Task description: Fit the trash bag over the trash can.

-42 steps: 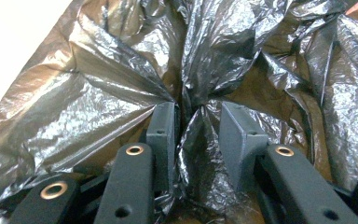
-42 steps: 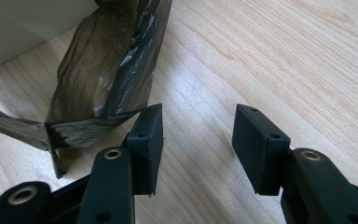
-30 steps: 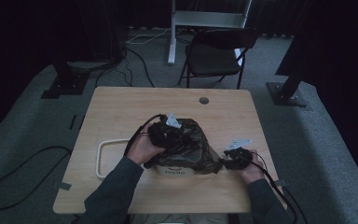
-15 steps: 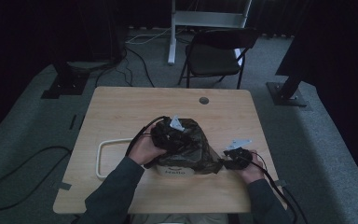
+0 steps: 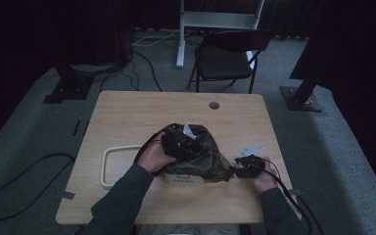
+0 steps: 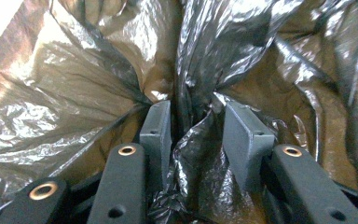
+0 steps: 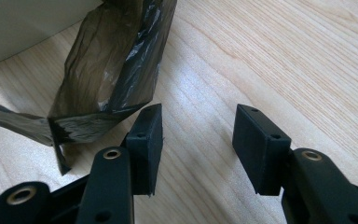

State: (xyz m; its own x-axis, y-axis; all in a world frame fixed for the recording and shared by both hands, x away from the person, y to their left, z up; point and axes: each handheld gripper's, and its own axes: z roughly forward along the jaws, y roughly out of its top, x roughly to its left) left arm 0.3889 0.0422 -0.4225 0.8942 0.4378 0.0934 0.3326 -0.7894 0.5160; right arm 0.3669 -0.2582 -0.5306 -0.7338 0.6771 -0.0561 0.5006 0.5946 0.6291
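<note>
A dark, see-through plastic bag (image 5: pixel 196 152) covers a white container (image 5: pixel 183 179) near the table's front middle. My left gripper (image 5: pixel 176 142) is pushed into the top of the bag from the left. In the left gripper view, creases of the bag (image 6: pixel 98 93) run into the left gripper (image 6: pixel 193 109). Its jaws have just been opening a little, and a bunched fold fills the gap and touches both pads. My right gripper (image 5: pixel 239 170) rests low at the bag's right corner. In the right gripper view, the right gripper (image 7: pixel 198 116) stands open over bare wood, with a bag flap (image 7: pixel 112 70) just left of its left pad.
A white rounded hoop (image 5: pixel 105 166) lies on the wooden table (image 5: pixel 127 117) to the left of the bag. A round cable hole (image 5: pixel 214 105) is near the far edge. A black chair (image 5: pixel 225 54) stands behind the table, and cables lie on the floor.
The left hand has shifted slightly to the right on top of the bag. The right hand and its gripper have stayed in place.
</note>
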